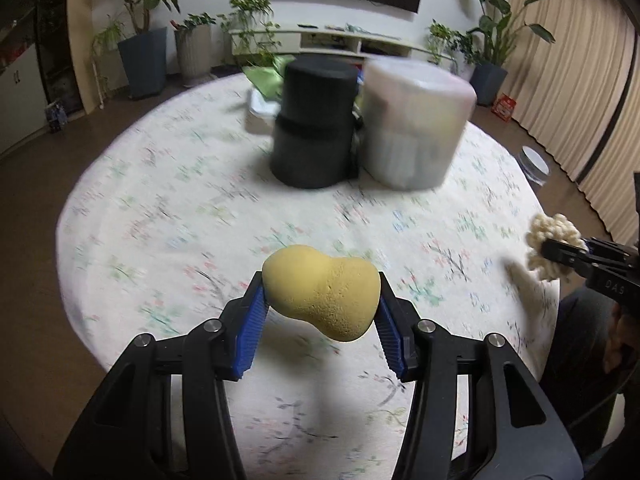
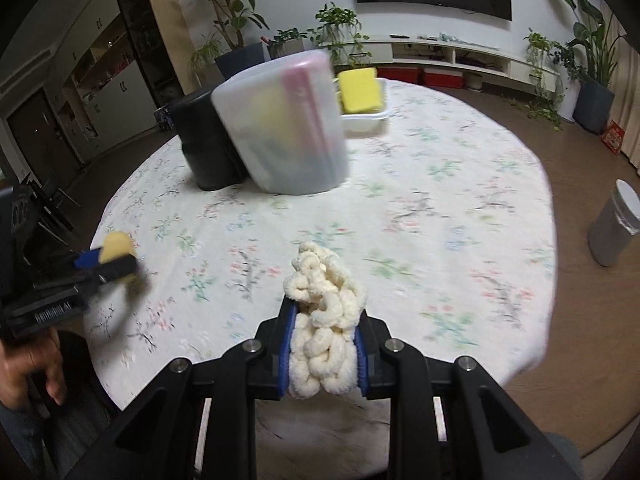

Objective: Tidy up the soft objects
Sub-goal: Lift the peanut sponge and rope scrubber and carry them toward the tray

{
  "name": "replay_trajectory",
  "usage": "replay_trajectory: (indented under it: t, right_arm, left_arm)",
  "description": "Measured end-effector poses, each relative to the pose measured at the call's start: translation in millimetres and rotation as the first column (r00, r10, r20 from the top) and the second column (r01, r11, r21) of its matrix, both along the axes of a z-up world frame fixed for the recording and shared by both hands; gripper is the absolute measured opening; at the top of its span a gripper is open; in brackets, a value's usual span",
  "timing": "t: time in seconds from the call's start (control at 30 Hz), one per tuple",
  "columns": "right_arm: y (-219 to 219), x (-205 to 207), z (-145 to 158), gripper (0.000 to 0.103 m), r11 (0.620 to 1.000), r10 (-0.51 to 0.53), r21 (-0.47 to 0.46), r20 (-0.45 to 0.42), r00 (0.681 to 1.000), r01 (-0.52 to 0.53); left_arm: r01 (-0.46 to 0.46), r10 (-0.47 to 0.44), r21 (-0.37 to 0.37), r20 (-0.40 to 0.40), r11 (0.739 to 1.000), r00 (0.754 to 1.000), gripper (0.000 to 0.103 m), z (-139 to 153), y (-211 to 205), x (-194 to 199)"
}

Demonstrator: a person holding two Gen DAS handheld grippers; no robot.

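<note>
My left gripper (image 1: 320,300) is shut on a yellow pear-shaped sponge (image 1: 322,294) and holds it above the floral tablecloth (image 1: 180,208). It also shows at the left of the right wrist view (image 2: 114,258). My right gripper (image 2: 324,344) is shut on a cream chunky-knit soft bundle (image 2: 324,328), held above the table's near edge. The bundle also shows at the right edge of the left wrist view (image 1: 554,246). A translucent white container (image 1: 414,124) and a black cylindrical container (image 1: 316,124) stand side by side at the table's far middle.
A white tray (image 2: 366,118) holding a yellow rectangular sponge (image 2: 360,90) sits behind the containers. Something green (image 1: 266,76) lies at the far edge. A grey bin (image 2: 614,224) stands on the floor to the right. Potted plants and a TV bench line the far wall.
</note>
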State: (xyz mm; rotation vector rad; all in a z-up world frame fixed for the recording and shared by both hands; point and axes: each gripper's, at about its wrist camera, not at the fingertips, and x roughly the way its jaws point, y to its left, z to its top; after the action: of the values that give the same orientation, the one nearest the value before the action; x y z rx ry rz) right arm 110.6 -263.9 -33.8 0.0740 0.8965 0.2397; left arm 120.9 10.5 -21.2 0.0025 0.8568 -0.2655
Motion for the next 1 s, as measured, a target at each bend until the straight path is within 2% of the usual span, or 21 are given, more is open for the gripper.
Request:
replay_trajectory:
  t: [0.27,0.5,0.7,1.0]
  right_arm:
    - [-51.7,6.8,35.5,0.027,0.996,-0.065,-0.06,0.072,0.995,0.069]
    - [-88.6,42.3,77.3,0.027,0.982,-0.095,-0.145,0.153,0.984,0.117]
    - [-113.4,96.9,118.4,0.027,0.965,-0.088,-0.224,0.221,0.971,0.138]
    - [-121.4,206.3,177.6,0.027,0.945,-0.046,-0.3,0.279,0.959,0.133]
  left_arm:
    - [-0.067,0.067,0.003,0.058,0.998,0.996,0.048,34.8,39.2,21.7]
    - [-0.106,0.103,0.014,0.141,0.994,0.985,0.048,88.9,73.6,63.7]
    - [-0.077,0.06,0.083,0.189,0.994,0.98,0.048,127.9,77.6,122.5]
    - [-0.026,-0.01,0.177,0.202,0.984,0.979,0.048,157.5,56.9,207.3]
